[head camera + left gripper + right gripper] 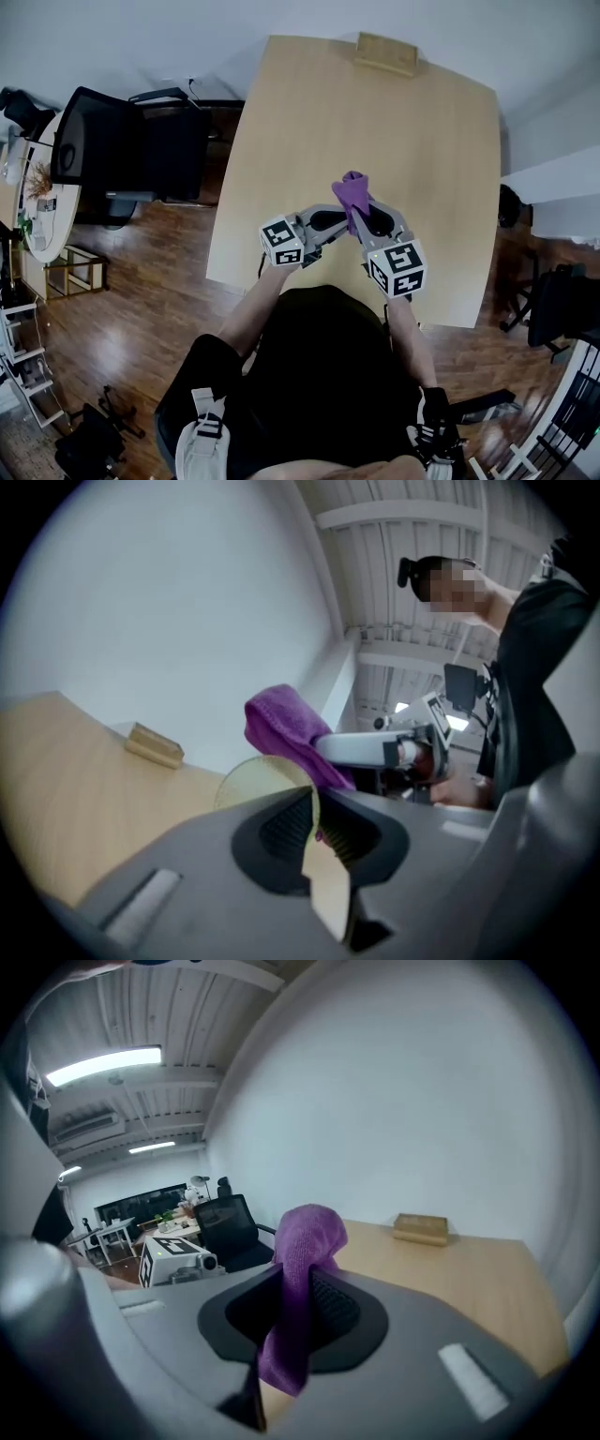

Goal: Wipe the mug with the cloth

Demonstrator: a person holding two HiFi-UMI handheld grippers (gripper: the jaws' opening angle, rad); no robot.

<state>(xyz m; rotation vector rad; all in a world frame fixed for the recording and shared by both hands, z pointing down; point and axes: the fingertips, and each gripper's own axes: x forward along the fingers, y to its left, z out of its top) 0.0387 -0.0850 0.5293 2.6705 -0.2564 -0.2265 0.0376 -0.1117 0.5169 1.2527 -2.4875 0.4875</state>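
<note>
Both grippers are raised over the wooden table point(281, 169), tips close together. My right gripper point(367, 217) is shut on a purple cloth point(354, 192); in the right gripper view the cloth point(305, 1241) stands up out of the right gripper point(295, 1302) and hangs down between the pads. My left gripper point(317, 808) is shut on the thin wall of a pale yellowish, see-through mug point(262, 780), whose edge runs down between the jaws. The cloth point(286, 726) sits right behind the mug's rim. In the head view the left gripper point(336, 222) and the cloth hide the mug.
A small wooden block point(385, 52) lies at the table's far edge, also seen as the block point(420, 1227). A black office chair point(122, 150) stands left of the table on the wooden floor. A round white table point(42, 206) is at the far left.
</note>
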